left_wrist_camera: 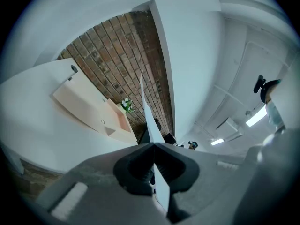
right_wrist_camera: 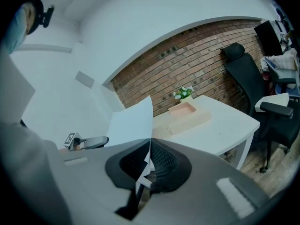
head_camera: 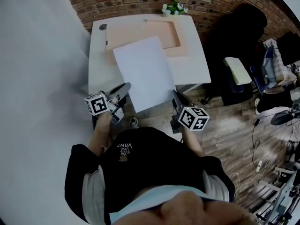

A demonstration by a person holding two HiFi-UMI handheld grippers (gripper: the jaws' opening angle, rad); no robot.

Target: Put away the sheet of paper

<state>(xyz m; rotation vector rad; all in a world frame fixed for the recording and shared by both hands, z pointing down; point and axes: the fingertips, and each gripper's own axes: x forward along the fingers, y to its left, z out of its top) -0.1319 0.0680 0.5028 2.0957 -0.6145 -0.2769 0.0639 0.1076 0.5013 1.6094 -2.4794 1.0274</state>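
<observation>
A white sheet of paper hangs flat in the air in front of the white table, stretched between both grippers. My left gripper is shut on its near left edge, where the sheet of paper shows edge-on between the jaws. On the near right corner my right gripper is shut, the sheet of paper rising from its jaws. A shallow beige tray lies on the table beyond the sheet, partly hidden by it.
A small pot of white flowers stands at the table's back edge against the brick wall. A black office chair sits right of the table, with cables and gear on the wooden floor. A white wall runs along the left.
</observation>
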